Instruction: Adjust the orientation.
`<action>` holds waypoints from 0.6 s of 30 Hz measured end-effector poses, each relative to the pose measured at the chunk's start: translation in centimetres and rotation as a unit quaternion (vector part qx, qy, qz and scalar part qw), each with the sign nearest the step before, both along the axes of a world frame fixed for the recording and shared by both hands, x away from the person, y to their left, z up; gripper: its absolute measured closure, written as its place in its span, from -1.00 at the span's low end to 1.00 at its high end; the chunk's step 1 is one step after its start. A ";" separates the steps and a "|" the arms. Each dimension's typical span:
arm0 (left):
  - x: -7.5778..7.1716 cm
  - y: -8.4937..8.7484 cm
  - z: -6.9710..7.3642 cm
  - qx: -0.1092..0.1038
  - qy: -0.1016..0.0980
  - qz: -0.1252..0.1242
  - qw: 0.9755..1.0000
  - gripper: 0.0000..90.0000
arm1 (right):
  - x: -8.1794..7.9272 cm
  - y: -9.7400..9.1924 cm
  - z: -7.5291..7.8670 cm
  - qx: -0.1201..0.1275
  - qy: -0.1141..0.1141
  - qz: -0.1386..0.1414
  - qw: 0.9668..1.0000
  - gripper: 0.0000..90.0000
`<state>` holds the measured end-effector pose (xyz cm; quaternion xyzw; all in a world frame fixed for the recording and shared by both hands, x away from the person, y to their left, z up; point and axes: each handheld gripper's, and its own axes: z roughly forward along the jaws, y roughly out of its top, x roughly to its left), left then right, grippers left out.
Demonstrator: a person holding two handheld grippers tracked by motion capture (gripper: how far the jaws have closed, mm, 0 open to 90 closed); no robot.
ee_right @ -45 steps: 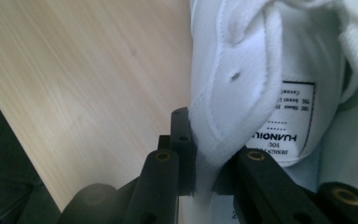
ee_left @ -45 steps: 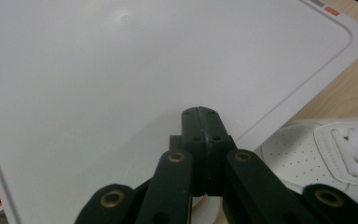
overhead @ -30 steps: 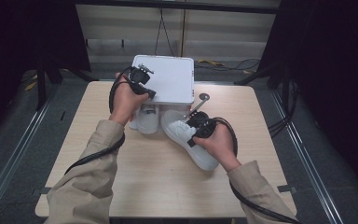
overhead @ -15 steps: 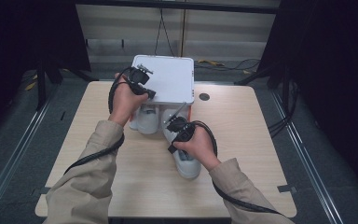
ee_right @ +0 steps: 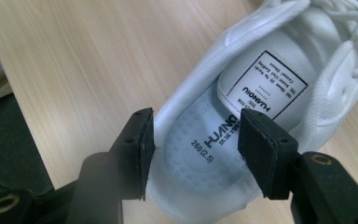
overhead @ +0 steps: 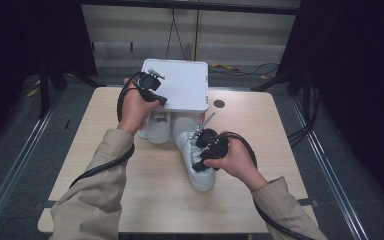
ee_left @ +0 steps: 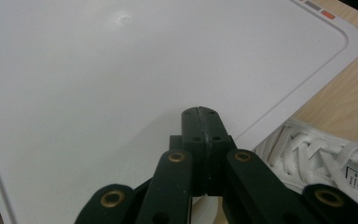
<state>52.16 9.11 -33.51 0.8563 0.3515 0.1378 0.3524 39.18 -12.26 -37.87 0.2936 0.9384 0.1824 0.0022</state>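
On the wood table [overhead: 105, 190], near mid, lies a white sneaker [overhead: 196, 160], toe toward the far side, heel toward the person. R gripper [overhead: 200, 150] is over it; in the right gripper view its jaws are spread apart at the heel end [ee_right: 200, 186], one pad [ee_right: 142, 149] outside the heel wall, the other pad [ee_right: 261, 149] over the insole w/ printed label, not pinching. Second white sneaker [overhead: 156, 127] sits just left & farther back, partly under the person's left hand [overhead: 137, 107]. Behind both, a flat white box [overhead: 182, 85] at the table's far edge. L gripper [ee_left: 204, 116] hovers over the box lid near its corner, jaws pressed together, nothing between them; laces of the second sneaker show beside it.
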 end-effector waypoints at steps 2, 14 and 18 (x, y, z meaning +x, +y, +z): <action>0.0 -0.1 0.0 0.000 -0.001 0.004 1.000 1.00 | -0.3 -0.2 0.0 0.013 -0.009 0.020 1.000 0.00; -0.1 -0.1 0.0 0.001 -0.002 0.001 1.000 1.00 | -1.4 1.3 -1.0 -0.065 0.030 0.122 0.990 0.11; -0.1 -0.1 0.0 0.002 -0.003 0.001 1.000 1.00 | -1.1 1.0 -2.4 -0.082 0.029 0.131 0.988 0.38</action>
